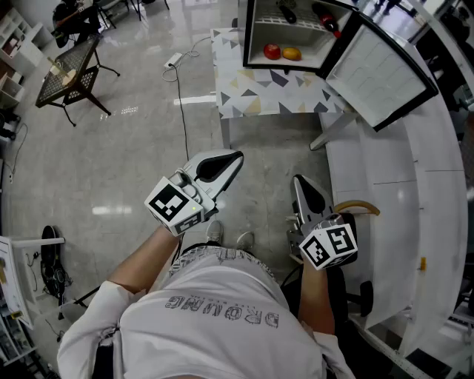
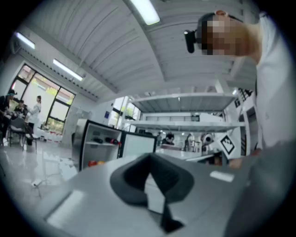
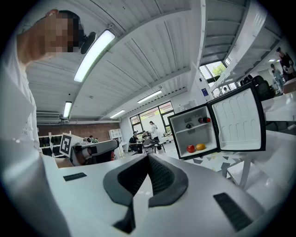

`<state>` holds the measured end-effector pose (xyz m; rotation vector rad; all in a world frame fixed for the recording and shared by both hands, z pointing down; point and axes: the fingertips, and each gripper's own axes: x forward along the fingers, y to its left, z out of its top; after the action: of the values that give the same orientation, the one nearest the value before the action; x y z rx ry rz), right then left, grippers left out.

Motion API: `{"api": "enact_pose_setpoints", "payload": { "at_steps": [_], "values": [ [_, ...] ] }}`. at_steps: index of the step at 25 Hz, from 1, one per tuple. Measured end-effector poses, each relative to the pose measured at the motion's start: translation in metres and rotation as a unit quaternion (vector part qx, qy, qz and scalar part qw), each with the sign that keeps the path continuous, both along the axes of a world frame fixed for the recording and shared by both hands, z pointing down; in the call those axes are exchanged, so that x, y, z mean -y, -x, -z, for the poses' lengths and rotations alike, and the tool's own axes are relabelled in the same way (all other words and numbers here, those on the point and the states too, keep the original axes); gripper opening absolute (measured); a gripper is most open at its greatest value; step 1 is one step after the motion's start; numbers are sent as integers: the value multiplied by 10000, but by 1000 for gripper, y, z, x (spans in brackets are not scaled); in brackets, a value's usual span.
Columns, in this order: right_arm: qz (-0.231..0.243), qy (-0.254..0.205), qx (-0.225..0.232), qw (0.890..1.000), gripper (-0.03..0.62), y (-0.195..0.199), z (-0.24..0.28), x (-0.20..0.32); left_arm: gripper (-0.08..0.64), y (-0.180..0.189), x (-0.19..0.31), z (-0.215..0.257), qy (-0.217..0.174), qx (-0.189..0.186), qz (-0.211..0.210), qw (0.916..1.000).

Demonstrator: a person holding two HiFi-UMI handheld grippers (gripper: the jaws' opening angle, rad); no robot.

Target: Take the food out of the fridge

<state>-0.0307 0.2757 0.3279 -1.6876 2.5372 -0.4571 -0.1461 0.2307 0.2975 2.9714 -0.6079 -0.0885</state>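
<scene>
The person (image 1: 215, 318) stands well back from the fridge (image 1: 292, 33) and holds both tools out level in front of the body. The left gripper (image 1: 237, 157) has its two jaws pressed together at the tips with nothing between them. The right gripper (image 1: 298, 180), just beside it on the right, is closed and empty in the same way.

The fridge sits at the far end of the room on a small table (image 1: 259, 89) covered in a triangle-patterned cloth. Its door (image 1: 381, 74) is swung wide open to the right. On the lower shelf a red fruit (image 1: 272, 51) and an orange fruit (image 1: 292, 53) lie side by side, touching or nearly so. On the shelf above them lie bottles (image 1: 326, 20), one with a red top.

A long white counter (image 1: 404, 185) runs along the right side, close to the right gripper. Over at the far left stands a black mesh chair (image 1: 70, 70) on the glossy floor (image 1: 126, 148).
</scene>
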Motion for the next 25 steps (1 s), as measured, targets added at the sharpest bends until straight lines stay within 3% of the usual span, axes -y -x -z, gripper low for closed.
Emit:
{"api": "enact_pose_setpoints", "payload": {
  "at_steps": [25],
  "values": [
    [-110, -114, 134, 9998, 0, -31, -4, -3, 8, -24, -4, -8, 68, 61, 96, 9999]
  ]
}}
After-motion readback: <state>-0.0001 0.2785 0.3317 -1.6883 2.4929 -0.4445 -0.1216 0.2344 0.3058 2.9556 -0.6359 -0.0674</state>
